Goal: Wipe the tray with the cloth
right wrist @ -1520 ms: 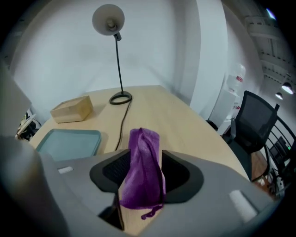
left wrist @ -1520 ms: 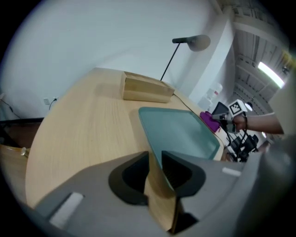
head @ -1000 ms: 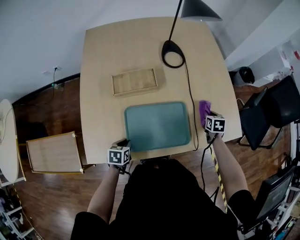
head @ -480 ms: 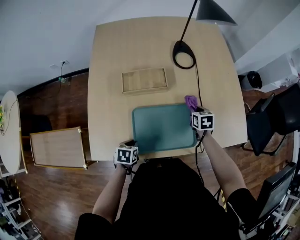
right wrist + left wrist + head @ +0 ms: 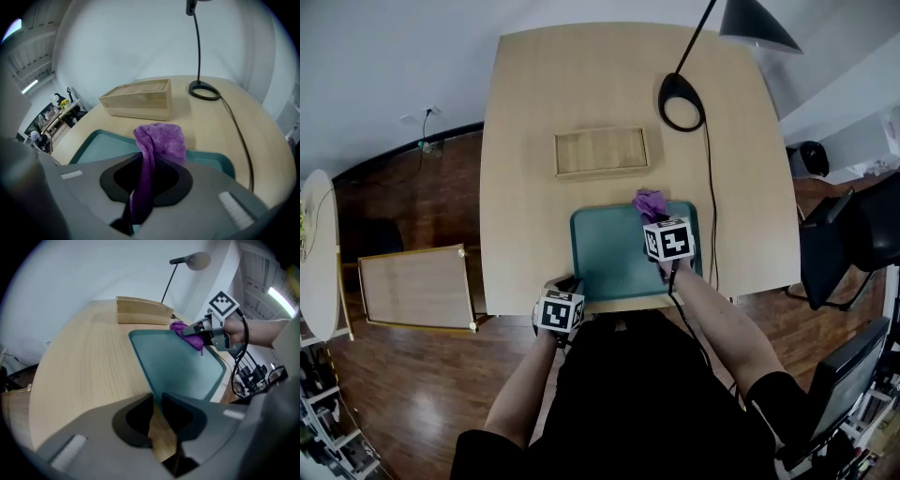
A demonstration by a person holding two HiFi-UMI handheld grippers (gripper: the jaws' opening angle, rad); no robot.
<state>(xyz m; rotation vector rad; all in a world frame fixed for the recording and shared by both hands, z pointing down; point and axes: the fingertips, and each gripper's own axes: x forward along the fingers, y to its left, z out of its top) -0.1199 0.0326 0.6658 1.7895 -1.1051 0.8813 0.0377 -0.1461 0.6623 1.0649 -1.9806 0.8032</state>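
Note:
A teal tray (image 5: 609, 253) lies near the front edge of the wooden table (image 5: 525, 169). My right gripper (image 5: 656, 220) hangs over the tray's far part, shut on a purple cloth (image 5: 650, 202). In the right gripper view the cloth (image 5: 161, 138) bunches out beyond the jaws, above the tray (image 5: 101, 145). My left gripper (image 5: 566, 284) sits at the tray's near left corner. Its jaws have just been opening. In the left gripper view a narrow gap (image 5: 157, 395) shows only table wood, with the tray (image 5: 178, 366) ending at the tips.
A shallow wooden box (image 5: 601, 151) lies behind the tray. A black lamp base (image 5: 682, 101) stands at the far right, and its cable (image 5: 710, 206) runs along the tray's right side. A low wooden stand (image 5: 417, 289) is on the floor at left, dark chairs (image 5: 853, 234) at right.
My right gripper has carried the cloth leftwards, from the table right of the tray to over the tray's far part. The left gripper has stayed at the near left corner.

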